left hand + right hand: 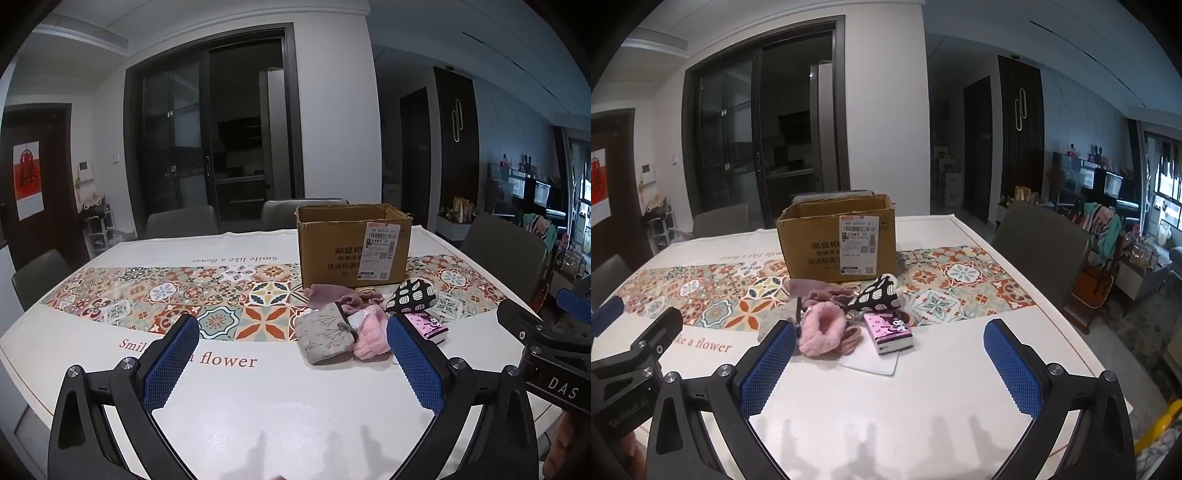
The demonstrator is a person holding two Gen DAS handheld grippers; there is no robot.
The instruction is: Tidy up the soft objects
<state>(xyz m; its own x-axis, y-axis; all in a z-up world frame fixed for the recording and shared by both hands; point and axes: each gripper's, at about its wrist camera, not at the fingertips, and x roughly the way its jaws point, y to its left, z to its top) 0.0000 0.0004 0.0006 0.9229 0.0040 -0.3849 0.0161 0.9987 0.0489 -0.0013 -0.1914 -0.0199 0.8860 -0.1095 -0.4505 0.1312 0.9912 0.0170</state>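
Left wrist view: the left claw [291,354] hangs released, holding nothing, above the worktop [258,406] near its front edge. The cloth's print reads "Smile like a flower". A cardboard box [352,245] with a white shipping label stands toward the far edge; touching its front lies a pile: grey pouch [325,338], pink fluffy piece [371,338], spotted black pouch [415,293]. "DAS" shows on the other tool.

Right wrist view: the right claw [890,356] is released too. Beyond it lie the pink fluffy piece [822,334] and a pink tissue pack [888,330], before the box [836,240].

Soft pile [846,317] heaped just before open cardboard box [836,240]
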